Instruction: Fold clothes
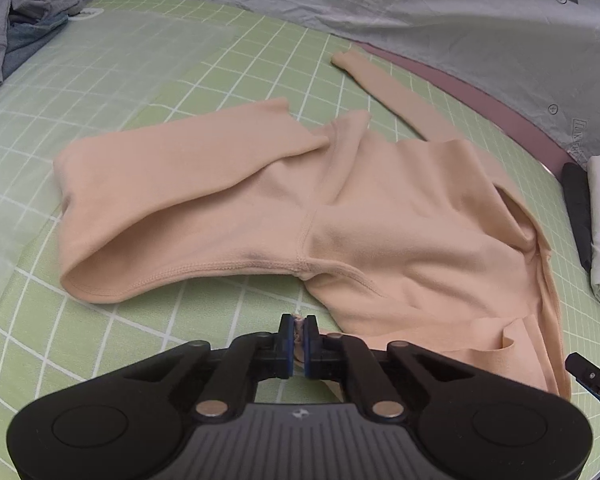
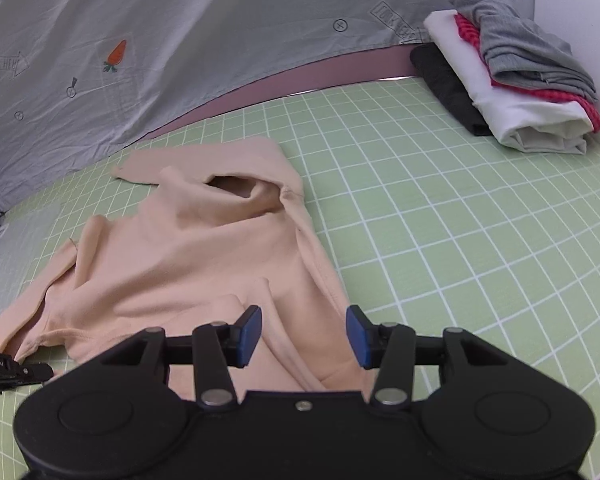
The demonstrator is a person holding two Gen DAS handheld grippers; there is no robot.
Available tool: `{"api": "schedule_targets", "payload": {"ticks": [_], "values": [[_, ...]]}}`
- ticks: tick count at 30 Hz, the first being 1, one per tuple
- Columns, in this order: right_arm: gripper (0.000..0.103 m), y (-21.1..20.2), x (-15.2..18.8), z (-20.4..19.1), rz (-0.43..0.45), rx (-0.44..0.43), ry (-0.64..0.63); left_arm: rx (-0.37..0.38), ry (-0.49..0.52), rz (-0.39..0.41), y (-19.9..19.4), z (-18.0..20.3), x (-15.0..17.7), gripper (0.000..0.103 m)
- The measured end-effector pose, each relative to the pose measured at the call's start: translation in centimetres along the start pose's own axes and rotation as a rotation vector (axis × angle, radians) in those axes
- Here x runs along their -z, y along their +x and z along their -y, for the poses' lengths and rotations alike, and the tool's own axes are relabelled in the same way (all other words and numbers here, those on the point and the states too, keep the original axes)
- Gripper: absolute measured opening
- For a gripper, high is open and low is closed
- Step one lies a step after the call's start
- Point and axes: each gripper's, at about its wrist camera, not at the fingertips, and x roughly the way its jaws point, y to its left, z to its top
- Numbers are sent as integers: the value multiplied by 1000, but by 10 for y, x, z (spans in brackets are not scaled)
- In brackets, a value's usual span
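A peach long-sleeved top (image 1: pixel 340 208) lies spread and partly rumpled on the green grid mat (image 1: pixel 140 80). One sleeve stretches toward the far right; the other is folded across the body. My left gripper (image 1: pixel 299 326) is shut on a pinch of the top's near edge. In the right wrist view the same top (image 2: pixel 188 248) lies with its neck opening facing away. My right gripper (image 2: pixel 303 332) is open, its blue pads apart over the top's near right edge, holding nothing.
A stack of folded clothes (image 2: pixel 512 76) in grey, red, white and black sits at the mat's far right corner. A pile of grey garments (image 1: pixel 16 28) lies at the far left. A grey carrot-print sheet (image 2: pixel 140 40) hangs behind the mat.
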Motion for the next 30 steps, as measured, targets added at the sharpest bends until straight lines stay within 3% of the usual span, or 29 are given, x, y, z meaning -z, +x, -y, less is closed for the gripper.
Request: {"api": "schedule_targets", "payload": {"ticks": [6, 13, 20, 22, 23, 24, 27, 30], "values": [[45, 1, 12, -9, -26, -21, -45, 20, 59, 69, -56, -9, 33, 4], [46, 7, 27, -15, -63, -34, -93, -32, -18, -102, -53, -42, 86, 4], [54, 21, 26, -23, -73, -14, -156, -81, -28, -75, -64, -56, 91, 4], [37, 28, 25, -22, -93, -31, -158, -81, -48, -61, -68, -59, 89, 5], [19, 30, 26, -21, -102, -40, -158, -87, -52, -52, -69, -60, 86, 5], [11, 28, 26, -19, -105, -48, -148, -91, -49, -46, -69, -60, 83, 6], [4, 8, 30, -9, -69, -52, -106, -99, -38, -27, -68, -57, 73, 15], [3, -12, 40, 3, -49, -24, -78, -96, -41, -13, -63, -54, 61, 23]]}}
